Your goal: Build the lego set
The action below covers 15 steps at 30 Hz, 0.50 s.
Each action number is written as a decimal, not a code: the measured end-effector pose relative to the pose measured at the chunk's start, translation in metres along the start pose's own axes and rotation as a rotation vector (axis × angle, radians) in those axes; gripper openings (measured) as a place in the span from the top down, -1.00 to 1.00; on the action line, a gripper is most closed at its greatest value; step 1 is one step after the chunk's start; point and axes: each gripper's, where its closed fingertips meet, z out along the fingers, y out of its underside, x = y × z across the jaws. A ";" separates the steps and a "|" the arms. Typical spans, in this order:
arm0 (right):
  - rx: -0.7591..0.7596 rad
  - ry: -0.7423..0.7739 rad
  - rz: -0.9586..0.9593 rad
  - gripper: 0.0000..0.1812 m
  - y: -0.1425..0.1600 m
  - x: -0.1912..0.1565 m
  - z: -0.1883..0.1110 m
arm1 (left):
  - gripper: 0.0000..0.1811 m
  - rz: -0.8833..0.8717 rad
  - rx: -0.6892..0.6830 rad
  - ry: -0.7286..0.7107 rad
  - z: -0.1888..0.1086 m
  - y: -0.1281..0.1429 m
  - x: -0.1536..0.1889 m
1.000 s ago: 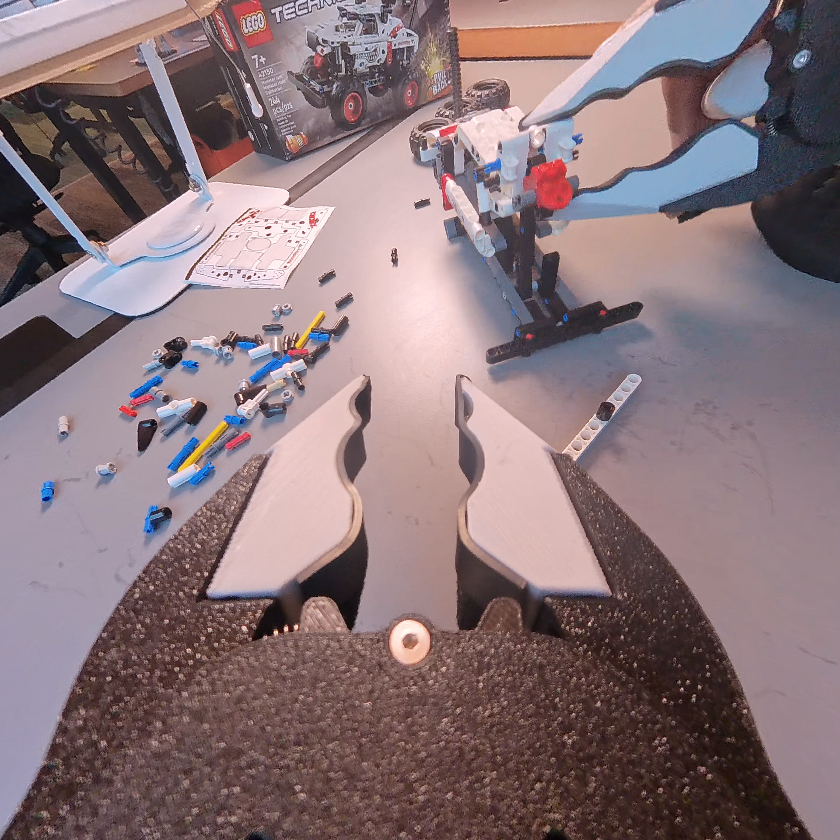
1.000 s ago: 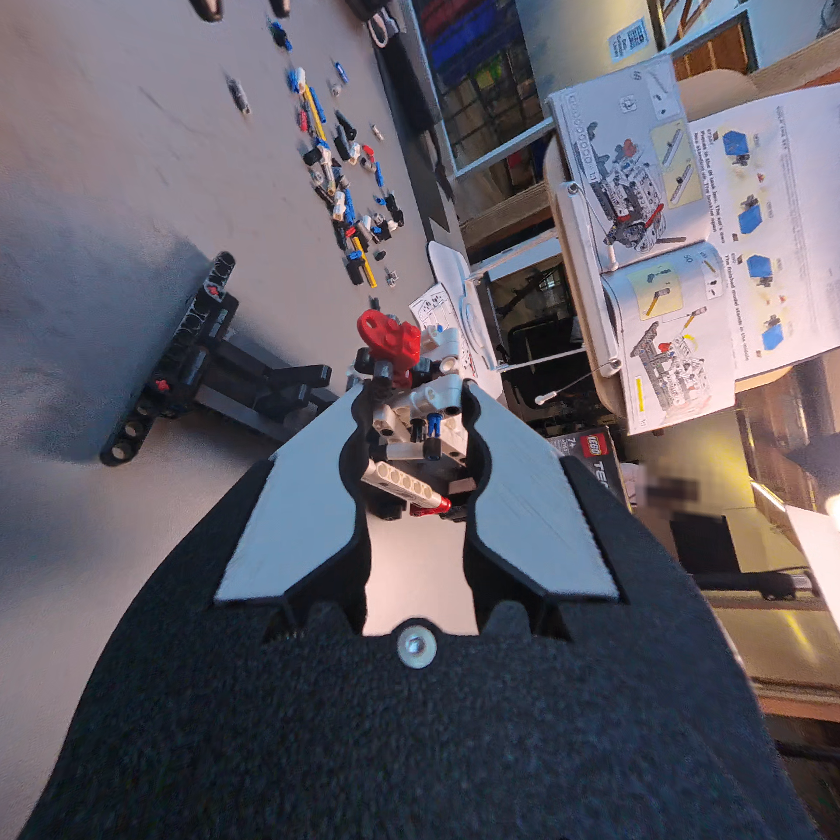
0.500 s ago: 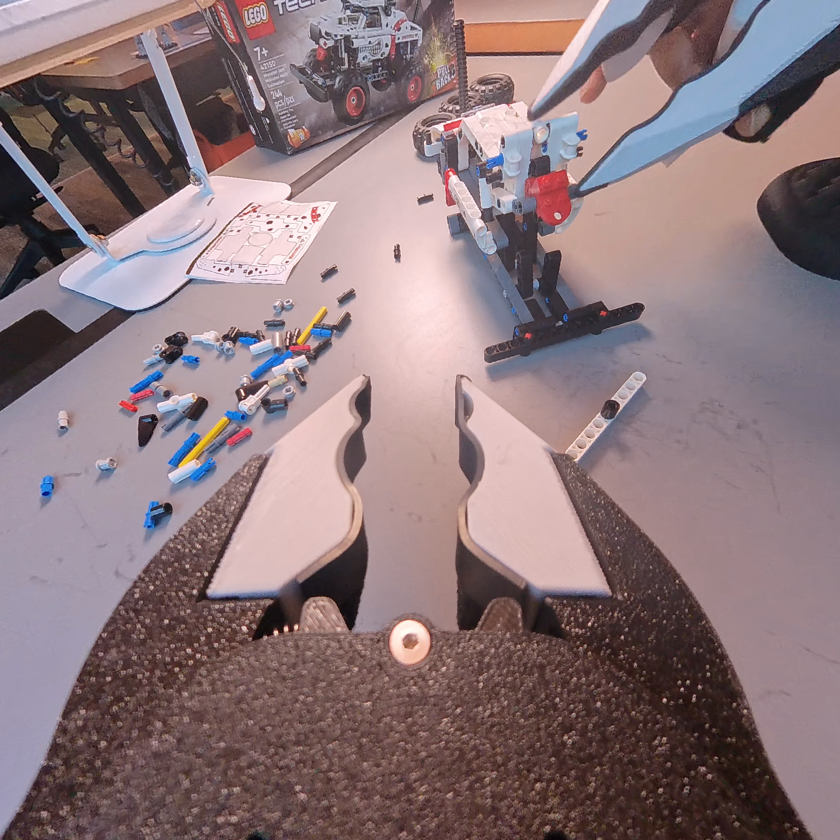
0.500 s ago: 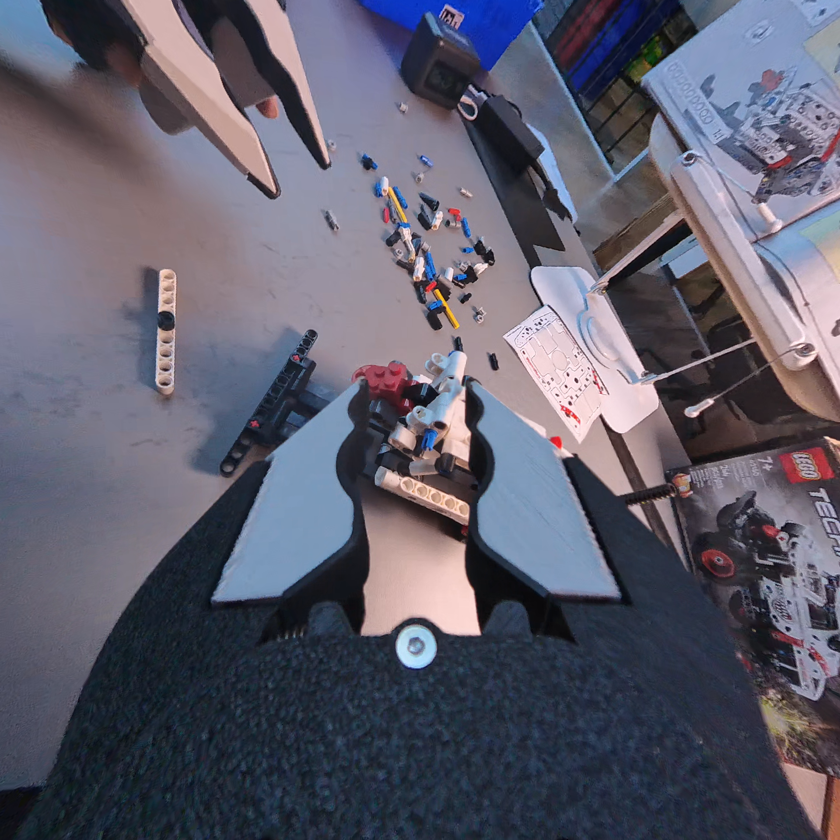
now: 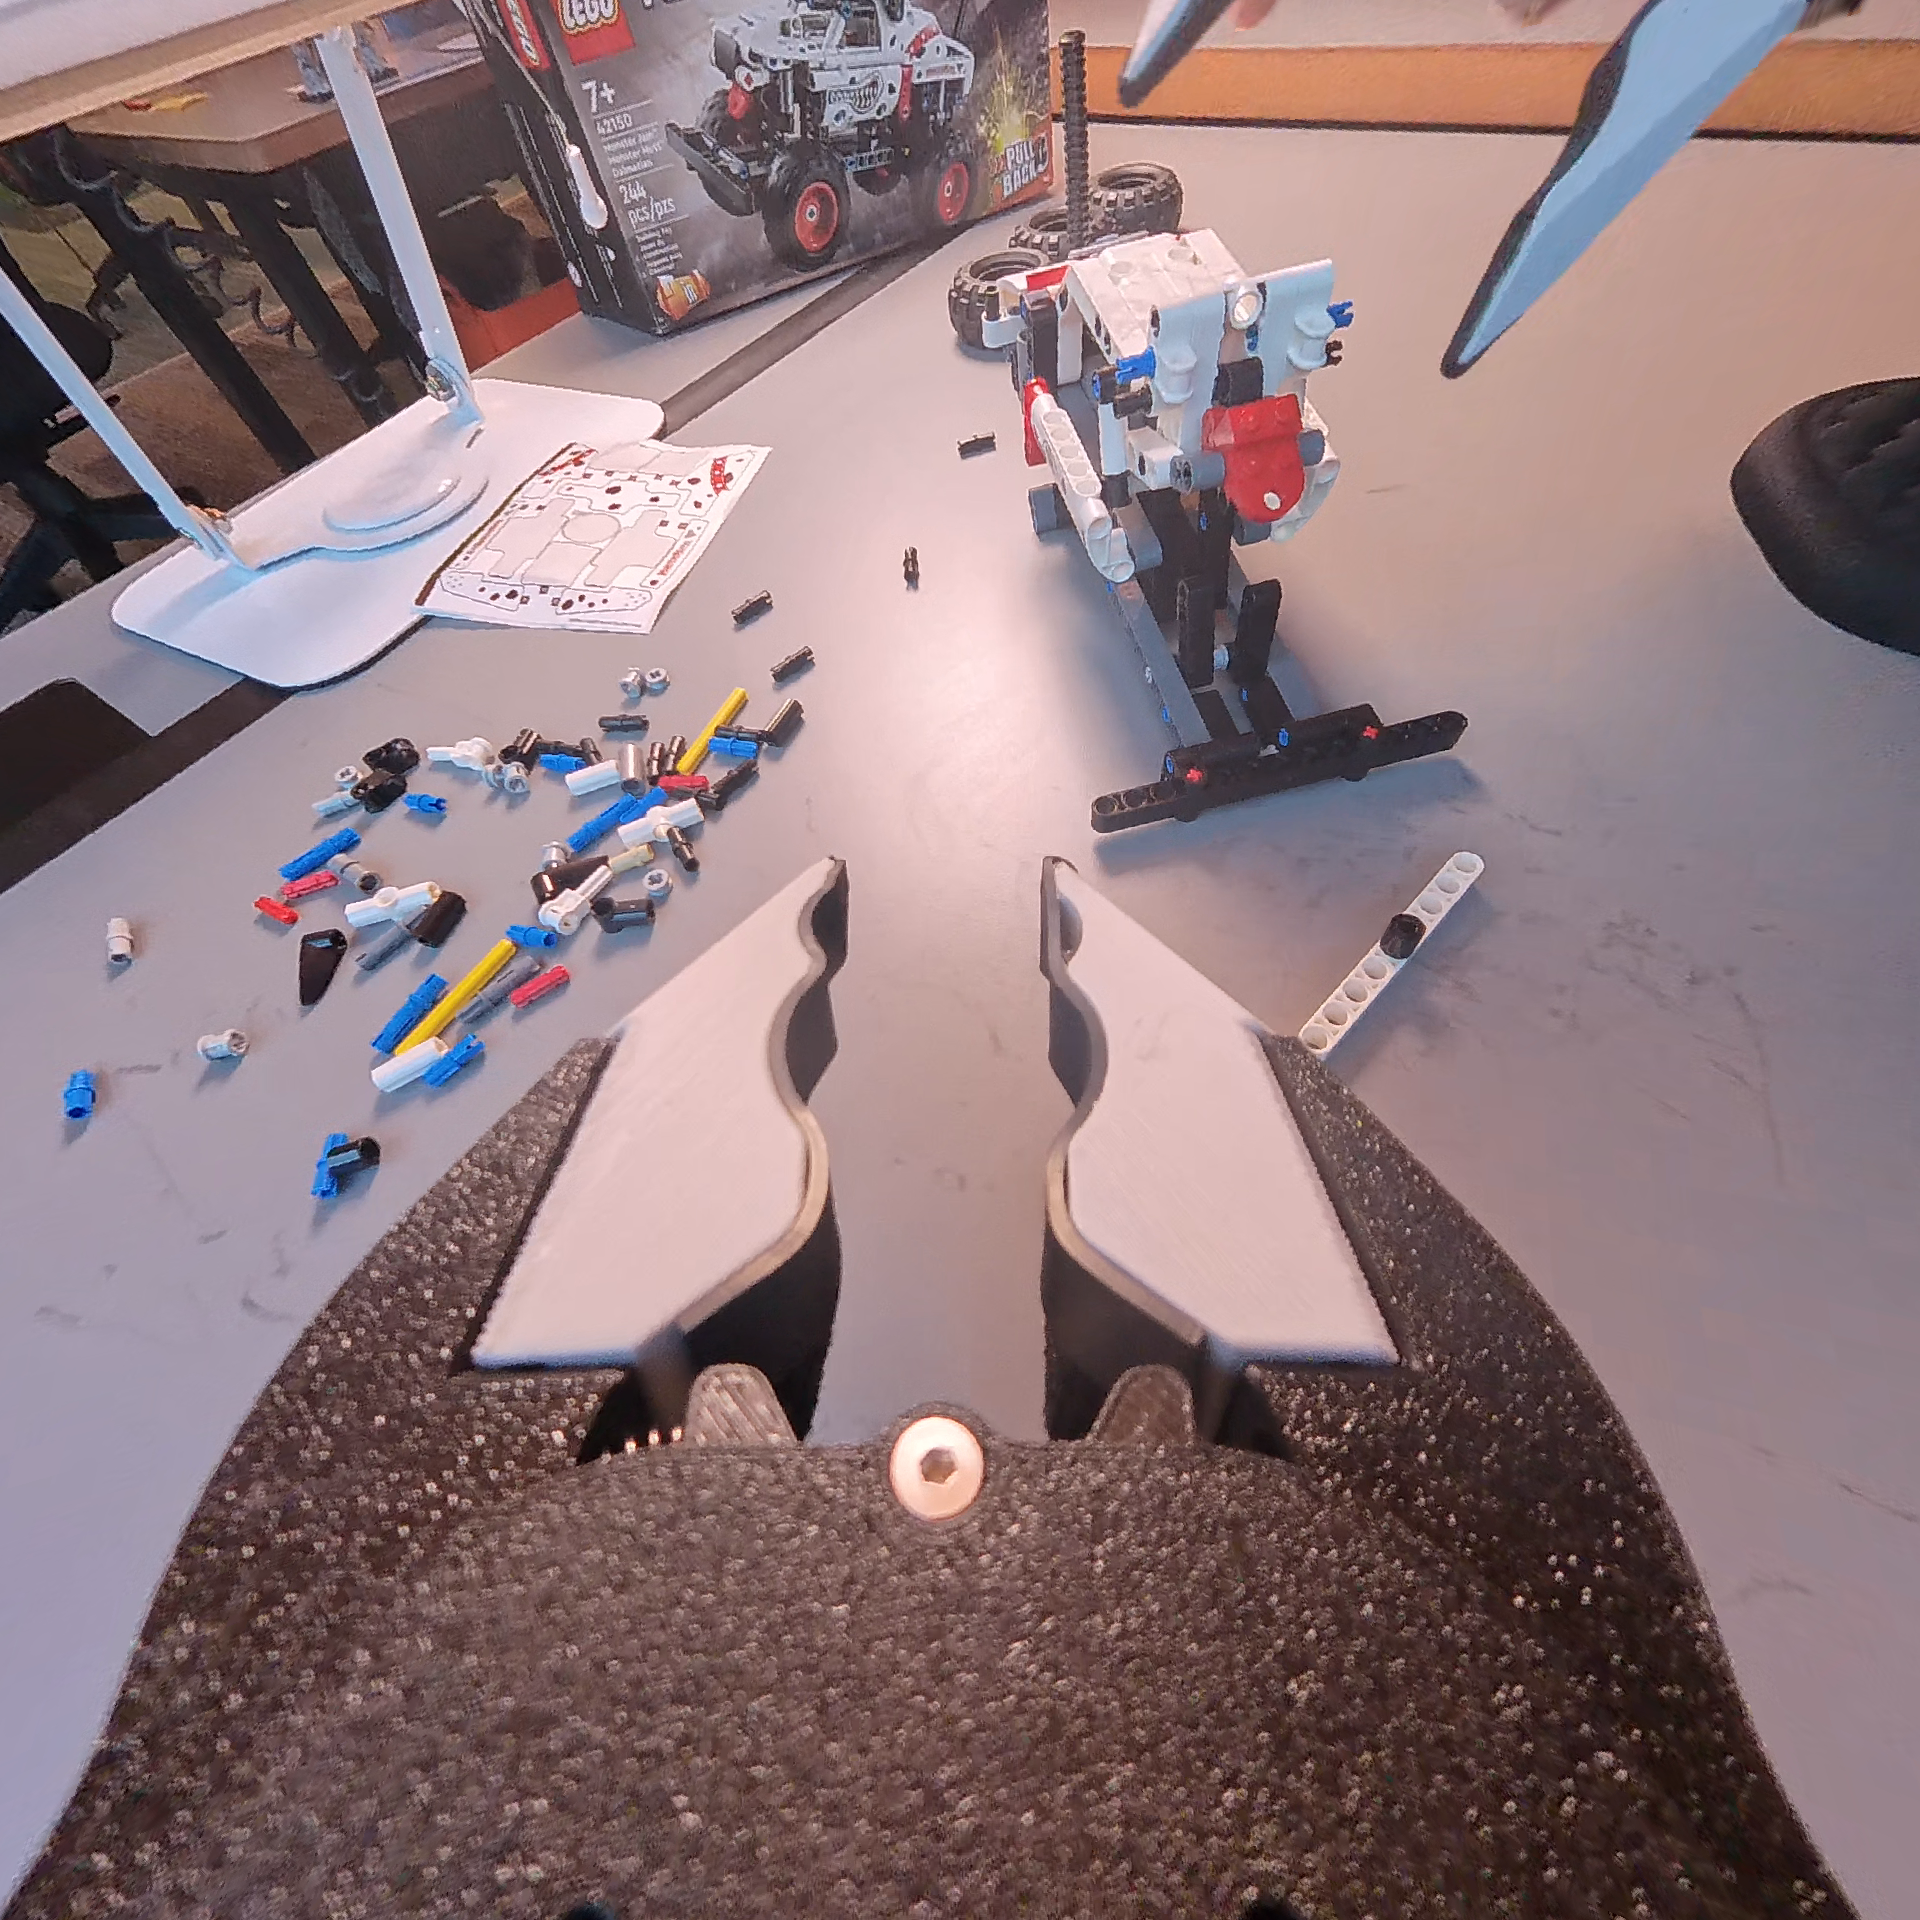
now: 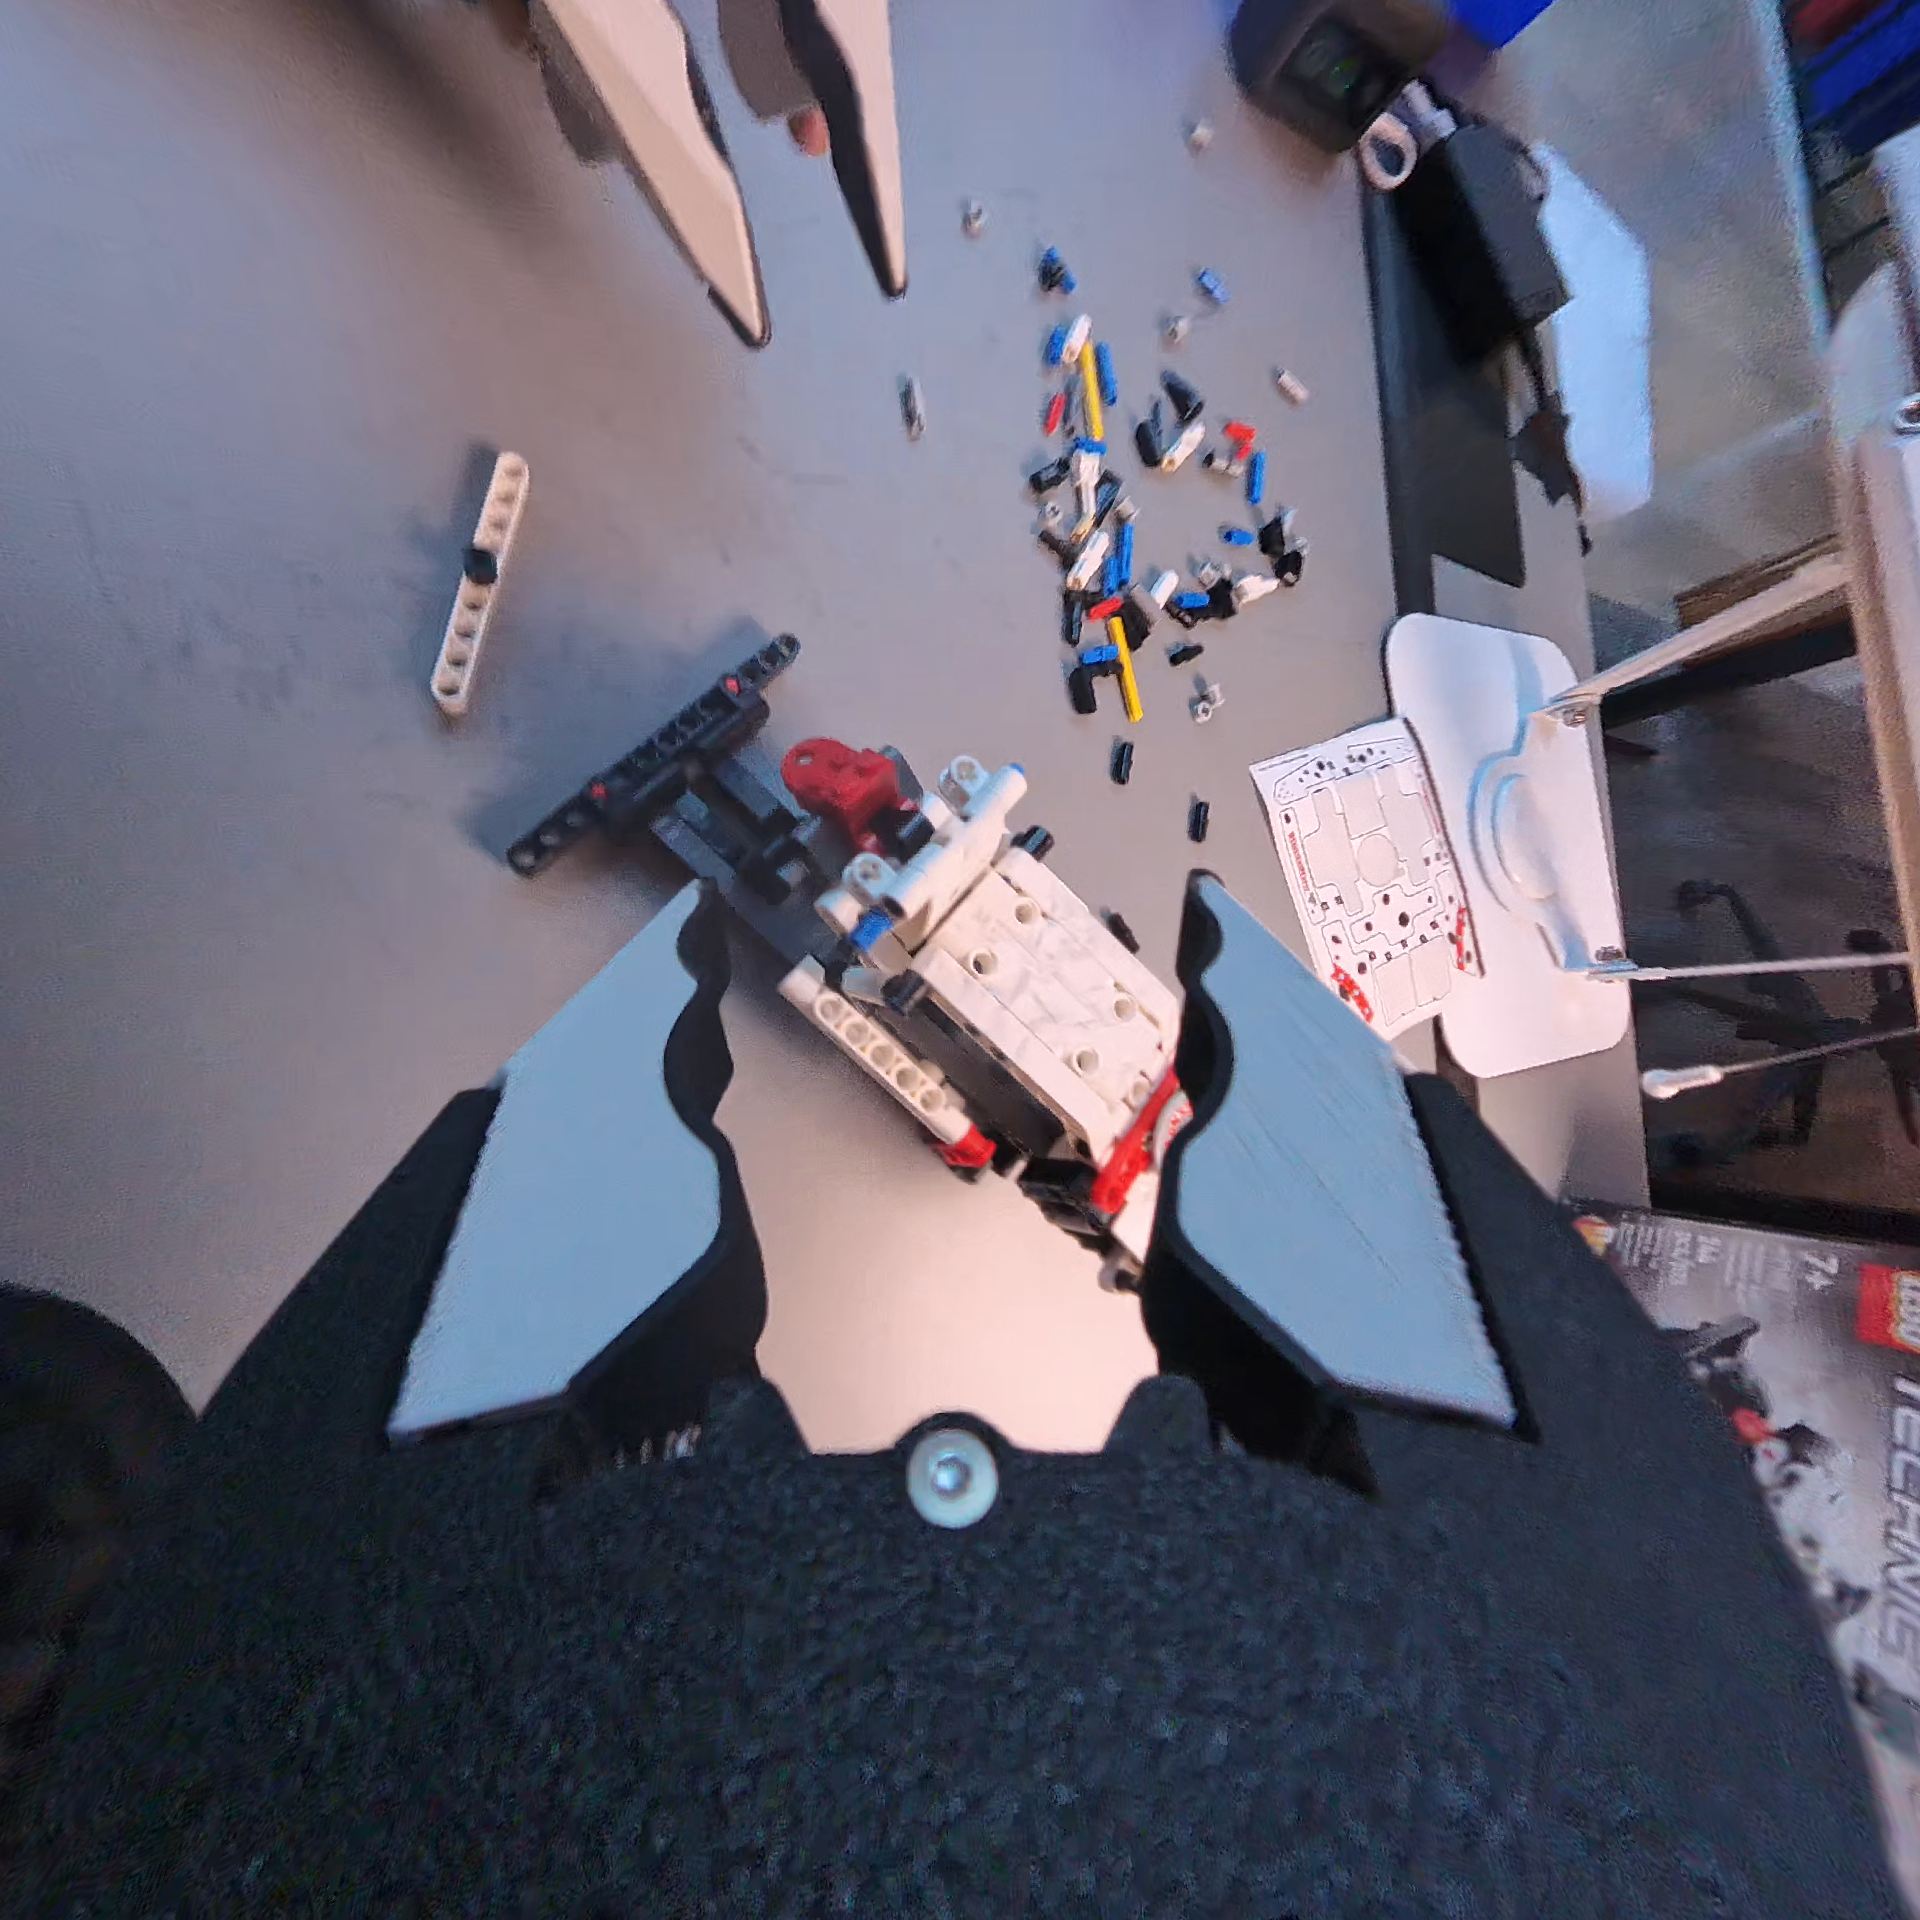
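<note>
Model alone on table, both grippers empty and clear of it.
Bare table at the left gripper's 3 o'clock, loose parts at 10. Model at 1 o'clock, long axis toward it, bumper end nearest. Right gripper spread wide above (not touching); left spread, holding nothing.

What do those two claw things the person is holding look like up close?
Both match: the left tool and right tool each have two pale grey, tapering fingers with wavy black inner edges, set in a black speckled body with one silver screw.
</note>
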 end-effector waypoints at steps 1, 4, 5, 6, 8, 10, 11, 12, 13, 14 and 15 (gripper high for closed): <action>-0.052 -0.044 -0.042 0.00 0.005 0.003 0.003 | 0.59 -0.001 -0.002 -0.003 0.000 0.001 -0.001; -0.199 -0.174 -0.172 -0.08 0.017 0.004 0.016 | 0.59 -0.010 -0.003 -0.015 -0.001 0.002 -0.005; -0.250 -0.209 -0.210 -0.11 0.022 0.005 0.021 | 0.59 -0.014 -0.001 -0.019 -0.002 0.002 -0.007; -0.298 -0.236 -0.241 -0.12 0.028 0.006 0.025 | 0.59 -0.019 0.000 -0.023 -0.002 0.002 -0.008; -0.359 -0.287 -0.272 -0.08 0.036 0.006 0.032 | 0.59 -0.026 0.007 -0.028 -0.004 0.001 -0.010; -0.391 -0.328 -0.273 0.01 0.041 0.002 0.036 | 0.59 -0.029 0.013 -0.027 -0.005 -0.001 -0.011; -0.399 -0.340 -0.262 0.08 0.043 -0.001 0.037 | 0.59 -0.030 0.017 -0.024 -0.005 -0.002 -0.010; -0.392 -0.340 -0.244 0.13 0.043 -0.001 0.038 | 0.59 -0.030 0.021 -0.020 -0.006 -0.003 -0.009; -0.387 -0.334 -0.228 0.14 0.043 -0.001 0.038 | 0.59 -0.031 0.026 -0.015 -0.006 -0.004 -0.008; -0.391 -0.332 -0.205 0.15 0.044 0.000 0.036 | 0.59 -0.030 0.031 -0.009 -0.006 -0.005 -0.007; -0.405 -0.331 -0.173 0.15 0.048 0.000 0.034 | 0.59 -0.028 0.035 -0.005 -0.006 -0.006 -0.006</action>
